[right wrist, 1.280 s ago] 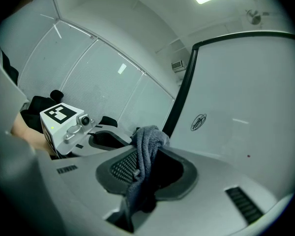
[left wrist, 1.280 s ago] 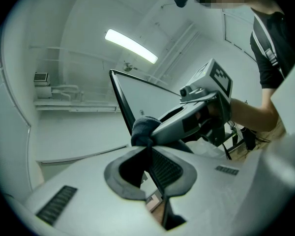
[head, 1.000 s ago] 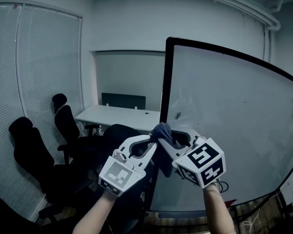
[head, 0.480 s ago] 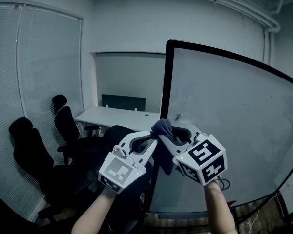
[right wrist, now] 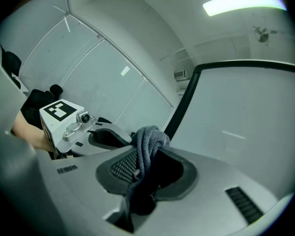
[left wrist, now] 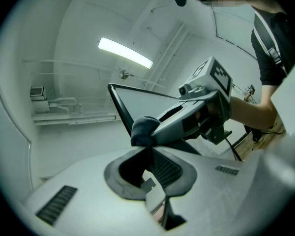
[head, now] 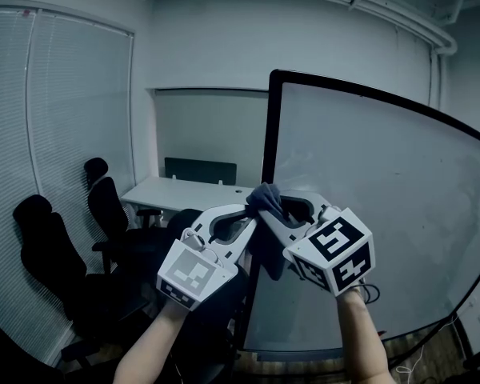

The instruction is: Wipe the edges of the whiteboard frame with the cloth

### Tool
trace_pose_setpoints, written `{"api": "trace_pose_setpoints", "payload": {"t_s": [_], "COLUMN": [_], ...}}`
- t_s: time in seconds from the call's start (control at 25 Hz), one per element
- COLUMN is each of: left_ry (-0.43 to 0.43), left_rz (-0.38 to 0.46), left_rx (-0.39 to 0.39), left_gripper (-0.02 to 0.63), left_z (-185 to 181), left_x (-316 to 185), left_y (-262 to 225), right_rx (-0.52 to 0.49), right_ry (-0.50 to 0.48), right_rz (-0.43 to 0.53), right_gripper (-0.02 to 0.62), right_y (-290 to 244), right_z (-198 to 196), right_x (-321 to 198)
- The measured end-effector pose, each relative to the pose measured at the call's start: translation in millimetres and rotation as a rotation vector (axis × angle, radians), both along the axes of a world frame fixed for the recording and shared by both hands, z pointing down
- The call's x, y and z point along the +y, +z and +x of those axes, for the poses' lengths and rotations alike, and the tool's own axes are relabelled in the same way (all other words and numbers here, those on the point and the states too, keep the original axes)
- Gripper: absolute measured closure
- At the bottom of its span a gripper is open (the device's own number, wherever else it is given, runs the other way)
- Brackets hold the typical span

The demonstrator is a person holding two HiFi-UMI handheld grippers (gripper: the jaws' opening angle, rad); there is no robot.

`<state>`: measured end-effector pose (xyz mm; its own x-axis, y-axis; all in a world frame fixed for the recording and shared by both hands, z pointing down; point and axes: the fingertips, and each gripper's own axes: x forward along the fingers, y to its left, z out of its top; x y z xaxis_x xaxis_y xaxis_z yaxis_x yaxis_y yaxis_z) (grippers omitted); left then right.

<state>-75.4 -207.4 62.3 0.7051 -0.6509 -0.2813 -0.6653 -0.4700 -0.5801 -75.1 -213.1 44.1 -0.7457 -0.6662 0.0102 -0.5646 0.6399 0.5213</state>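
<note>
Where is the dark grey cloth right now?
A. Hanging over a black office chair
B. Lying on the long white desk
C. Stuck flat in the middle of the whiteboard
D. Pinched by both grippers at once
D: the dark grey cloth is clamped at the tips of both the left gripper and the right gripper, right by the whiteboard's black frame edge.

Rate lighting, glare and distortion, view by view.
Head view: dim and bluish, with the whiteboard frame bowed by the lens. Left gripper view: the ceiling light glares, and the corners are black from the fisheye. Right gripper view: the ceiling light is blown out, and the cloth is sharp.
</note>
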Motion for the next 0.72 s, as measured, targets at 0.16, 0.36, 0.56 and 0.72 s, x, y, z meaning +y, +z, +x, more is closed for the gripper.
{"api": "trace_pose_setpoints", "payload": {"t_s": [0.16, 0.36, 0.56, 0.72], "left_ry": [0.020, 0.023, 0.010, -0.006], "left_rz": [-0.002, 0.019, 0.032, 0.054], "left_rx": [0.012, 0.009, -0.007, -0.019], "left_gripper": [0.574, 0.574, 0.574, 0.574], "left_z": [6.5, 2.3, -0.6, -1.4], "left_x": [12.5, 5.4, -0.3, -1.6], "left_y": [-25.1, -26.6, -34.5, -37.8], "right_rx": [0.002, -0.001, 0.000, 0.002], "right_ry": [0.002, 0.007, 0.009, 0.006], "right_rz": [0.019, 0.041, 0.053, 0.066], "right_gripper": [0.502, 0.502, 0.502, 0.502], "right_y": [-9.4, -20.8, -34.1, -38.5], "right_z": [-2.4, -2.4, -2.4, -1.5], "right_x": [0.5, 0.4, -1.2, -0.3]}}
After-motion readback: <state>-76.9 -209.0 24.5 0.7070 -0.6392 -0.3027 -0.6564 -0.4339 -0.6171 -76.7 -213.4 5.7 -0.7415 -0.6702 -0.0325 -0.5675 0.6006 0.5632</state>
